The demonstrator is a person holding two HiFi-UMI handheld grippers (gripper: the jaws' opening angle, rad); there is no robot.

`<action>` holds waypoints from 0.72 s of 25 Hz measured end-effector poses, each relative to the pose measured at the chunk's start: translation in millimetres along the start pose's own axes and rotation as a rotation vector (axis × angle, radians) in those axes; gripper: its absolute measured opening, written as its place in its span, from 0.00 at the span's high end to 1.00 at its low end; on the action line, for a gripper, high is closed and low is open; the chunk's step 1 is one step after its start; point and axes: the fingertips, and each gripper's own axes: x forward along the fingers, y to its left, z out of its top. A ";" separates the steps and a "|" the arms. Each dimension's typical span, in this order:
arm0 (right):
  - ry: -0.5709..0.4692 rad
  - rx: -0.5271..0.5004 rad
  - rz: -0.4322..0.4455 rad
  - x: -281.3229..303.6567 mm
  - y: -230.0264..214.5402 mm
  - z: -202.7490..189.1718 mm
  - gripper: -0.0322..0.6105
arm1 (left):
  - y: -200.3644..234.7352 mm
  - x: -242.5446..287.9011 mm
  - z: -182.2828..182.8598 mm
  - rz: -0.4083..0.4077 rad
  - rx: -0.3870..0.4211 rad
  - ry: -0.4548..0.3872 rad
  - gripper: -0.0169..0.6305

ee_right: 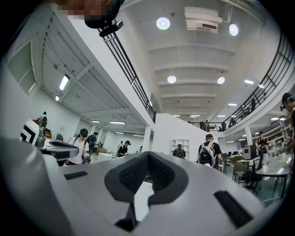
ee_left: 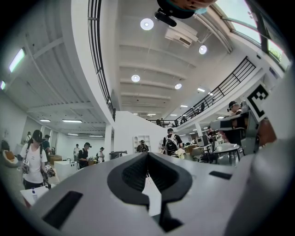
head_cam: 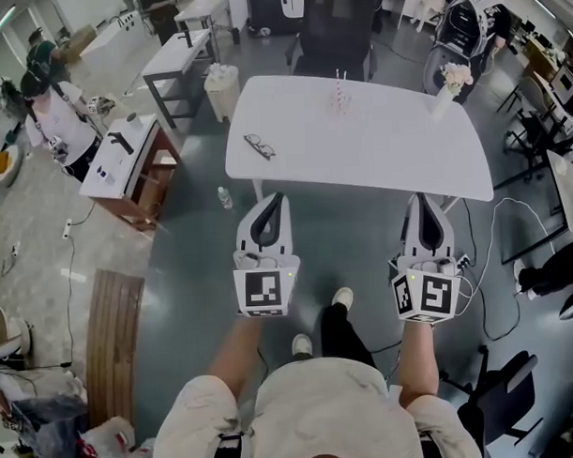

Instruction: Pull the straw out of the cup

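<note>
A small clear cup (head_cam: pixel 339 101) stands near the far edge of the white table (head_cam: pixel 378 150), with a striped straw (head_cam: pixel 339 80) sticking up out of it. Both grippers hang over the floor, short of the table's near edge and far from the cup. My left gripper (head_cam: pixel 277 196) is shut with nothing in it, and my right gripper (head_cam: pixel 423 199) is shut and empty as well. In the left gripper view the left gripper (ee_left: pixel 147 155) points at the hall and ceiling. The right gripper (ee_right: pixel 148 155) in the right gripper view does the same. Neither gripper view shows the cup.
A pair of glasses (head_cam: pixel 259 146) lies on the table's left part. A vase of pale flowers (head_cam: pixel 451 80) stands at its far right corner. A black chair (head_cam: pixel 332 32) is behind the table. A wooden cart (head_cam: pixel 134 168), a floor bottle (head_cam: pixel 225 197) and cables (head_cam: pixel 494 263) flank it.
</note>
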 end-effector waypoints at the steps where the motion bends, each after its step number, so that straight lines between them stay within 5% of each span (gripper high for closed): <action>1: -0.003 0.004 -0.001 3.2 -1.7 -1.5 0.95 | 0.4 3.7 -0.8 0.002 -0.001 0.000 0.97; 18: 0.013 0.073 -0.009 139.4 -99.6 -57.6 0.95 | -18.7 164.8 -17.9 0.021 0.020 0.036 0.97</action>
